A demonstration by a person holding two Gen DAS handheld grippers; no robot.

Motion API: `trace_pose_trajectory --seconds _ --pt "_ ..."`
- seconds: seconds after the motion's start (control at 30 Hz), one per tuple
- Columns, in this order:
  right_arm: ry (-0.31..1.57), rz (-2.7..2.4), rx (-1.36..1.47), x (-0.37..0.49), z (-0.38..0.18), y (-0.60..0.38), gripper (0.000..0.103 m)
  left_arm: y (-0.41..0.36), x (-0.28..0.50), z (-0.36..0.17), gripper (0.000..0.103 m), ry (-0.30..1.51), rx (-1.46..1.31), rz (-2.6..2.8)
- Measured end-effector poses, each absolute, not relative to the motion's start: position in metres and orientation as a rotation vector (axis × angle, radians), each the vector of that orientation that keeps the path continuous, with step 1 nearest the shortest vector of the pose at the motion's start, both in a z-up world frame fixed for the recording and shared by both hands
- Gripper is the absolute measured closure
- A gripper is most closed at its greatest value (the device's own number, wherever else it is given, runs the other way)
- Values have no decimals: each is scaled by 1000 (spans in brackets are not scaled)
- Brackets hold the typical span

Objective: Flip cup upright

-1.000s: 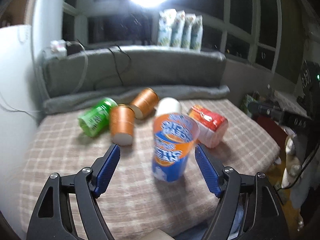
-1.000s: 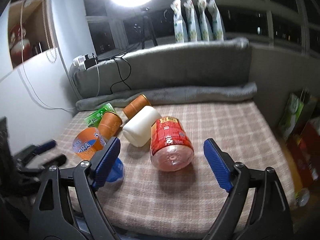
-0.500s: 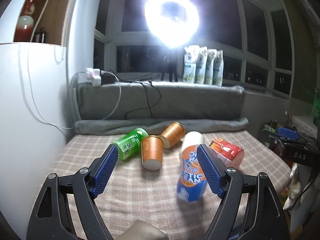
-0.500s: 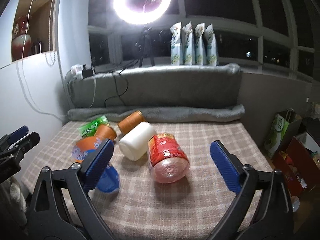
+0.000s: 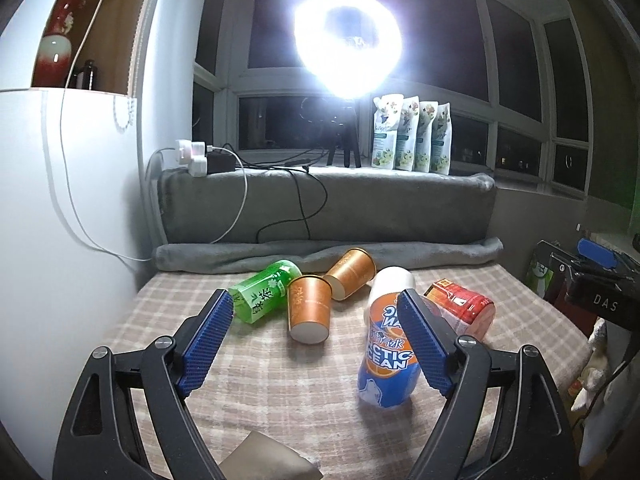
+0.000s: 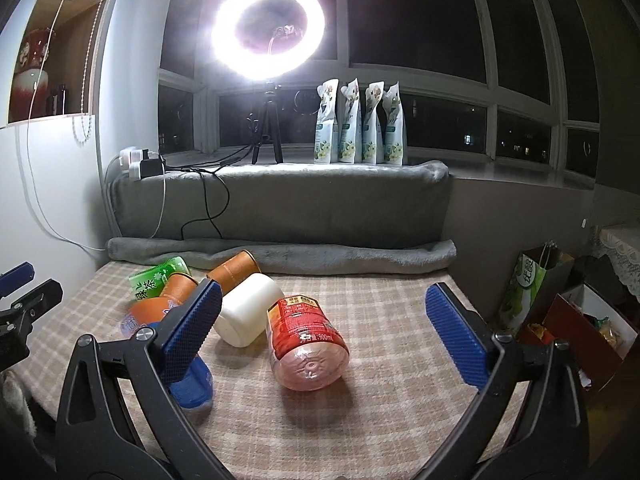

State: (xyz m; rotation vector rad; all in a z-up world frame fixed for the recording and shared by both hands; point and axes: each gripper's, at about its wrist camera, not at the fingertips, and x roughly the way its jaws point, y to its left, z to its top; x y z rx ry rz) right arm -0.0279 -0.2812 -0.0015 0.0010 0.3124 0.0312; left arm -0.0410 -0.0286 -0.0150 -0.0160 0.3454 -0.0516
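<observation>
The Arctic Ocean cup [image 5: 387, 360] stood upright just behind the spread left tongs' [image 5: 316, 344] right finger; the right tongs [image 6: 324, 334] gaped, empty.

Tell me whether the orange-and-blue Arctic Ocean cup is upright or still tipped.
The Arctic Ocean cup stands on end on the checked cloth, unlike the copper cups on their sides. Its label reads right way up; its rim is hidden.

Both tools look alike. The left gripper [image 5: 314, 336] has glossy black plastic arms with triangular cut-outs, silver round screws at the joints, and blue ribbed pads [image 5: 206, 342] lining its jaws. The right gripper [image 6: 324, 332] shows the same black frame, silver screws and blue textured pads [image 6: 454, 340].
</observation>
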Motion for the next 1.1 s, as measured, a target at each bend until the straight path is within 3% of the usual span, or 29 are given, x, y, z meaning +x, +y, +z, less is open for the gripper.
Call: trace_pose_trajectory --seconds 1.1 --pt "326 34 10 -24 -10 -281 0 -27 -36 -15 18 325 -14 -25"
